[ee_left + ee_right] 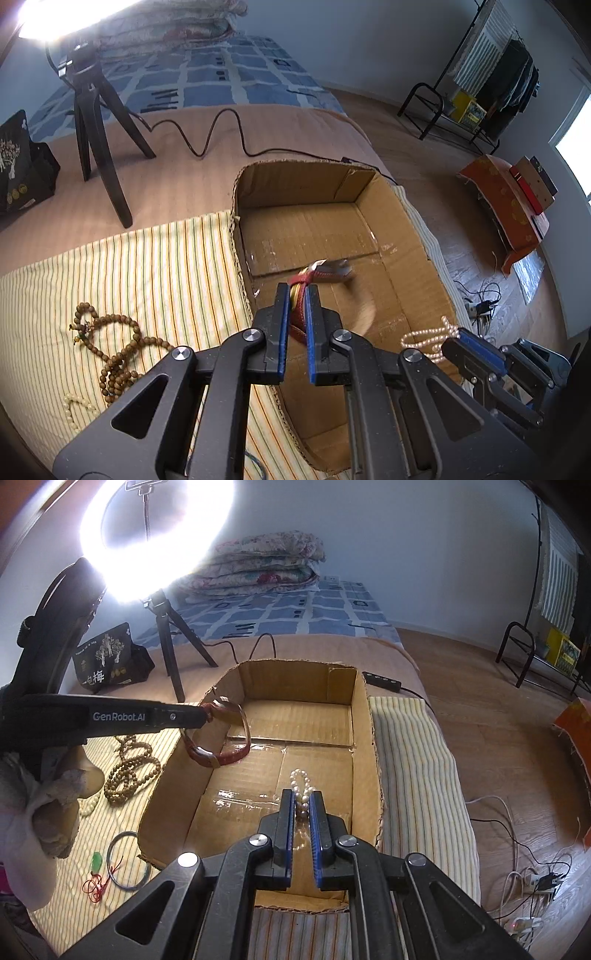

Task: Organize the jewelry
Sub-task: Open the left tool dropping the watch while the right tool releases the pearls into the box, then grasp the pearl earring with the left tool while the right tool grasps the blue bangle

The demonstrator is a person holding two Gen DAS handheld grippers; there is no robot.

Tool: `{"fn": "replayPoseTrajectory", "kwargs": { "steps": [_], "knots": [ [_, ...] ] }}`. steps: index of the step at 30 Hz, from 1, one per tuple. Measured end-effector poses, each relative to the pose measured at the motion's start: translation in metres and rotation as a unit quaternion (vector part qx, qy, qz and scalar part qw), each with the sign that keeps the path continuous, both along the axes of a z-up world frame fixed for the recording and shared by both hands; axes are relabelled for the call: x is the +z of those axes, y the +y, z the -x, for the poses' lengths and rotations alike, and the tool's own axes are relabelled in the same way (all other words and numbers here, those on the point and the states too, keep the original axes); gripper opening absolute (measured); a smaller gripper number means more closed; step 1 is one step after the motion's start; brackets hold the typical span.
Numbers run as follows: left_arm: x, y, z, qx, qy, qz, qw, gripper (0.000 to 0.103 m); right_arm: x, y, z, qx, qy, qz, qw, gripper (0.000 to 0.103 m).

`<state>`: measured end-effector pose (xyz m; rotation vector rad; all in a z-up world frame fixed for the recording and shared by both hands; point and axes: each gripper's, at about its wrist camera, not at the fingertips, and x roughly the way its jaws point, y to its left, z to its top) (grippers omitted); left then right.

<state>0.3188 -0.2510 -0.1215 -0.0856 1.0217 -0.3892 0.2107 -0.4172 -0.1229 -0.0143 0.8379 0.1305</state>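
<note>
Over bed's cardboard box (364,716), left gripper (300,291) clamps red-strapped watch (221,734), right gripper (303,797) pearl bracelet (301,786); either could slip, tangling on landing

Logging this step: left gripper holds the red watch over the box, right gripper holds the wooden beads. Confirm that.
Not quite. The right gripper holds the pearl bracelet, as the right wrist view shows; the wooden beads lie on the striped cloth. The rest stands.
</note>
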Motion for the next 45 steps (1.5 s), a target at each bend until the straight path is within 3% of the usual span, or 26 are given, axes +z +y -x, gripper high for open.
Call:
{"fn": "replayPoseTrajectory", "kwargs": {
  "steps": [2, 6, 9, 20, 22, 24, 35, 45],
  "knots": [
    [0.003, -0.001, 0.001, 0.000, -0.010, 0.001, 0.9999, 0.005, 0.001, 0.000, 0.001, 0.001, -0.001, 0.001, 1.000, 0.010],
    [0.010, -0.002, 0.006, -0.007, -0.015, -0.010, 0.9998, 0.013, 0.005, 0.003, 0.007, 0.000, -0.011, 0.001, 1.000, 0.046],
    [0.015, 0.000, 0.010, -0.007, -0.023, -0.014, 0.9996, 0.014, 0.009, 0.006, 0.011, -0.001, -0.019, 0.008, 1.000, 0.065],
    [0.046, 0.028, 0.030, -0.002, -0.056, -0.024, 0.9982, 0.015, 0.028, 0.024, 0.029, 0.007, -0.032, 0.027, 0.999, 0.071],
    [0.054, 0.036, 0.035, 0.001, -0.062, -0.023, 0.9978, 0.021, 0.034, 0.029, 0.034, 0.008, -0.036, 0.028, 0.999, 0.073],
    [0.062, 0.046, 0.040, 0.005, -0.070, -0.019, 0.9974, 0.039, 0.039, 0.035, 0.038, 0.011, -0.040, 0.029, 0.999, 0.075],
    [0.099, 0.110, 0.075, 0.017, -0.114, -0.042, 0.9925, 0.040, 0.061, 0.077, 0.067, 0.041, -0.053, 0.018, 0.998, 0.082],
    [0.098, 0.172, 0.106, 0.030, -0.109, -0.061, 0.9917, 0.040, 0.061, 0.114, 0.085, 0.073, -0.044, 0.014, 0.996, 0.082]
  ]
}}
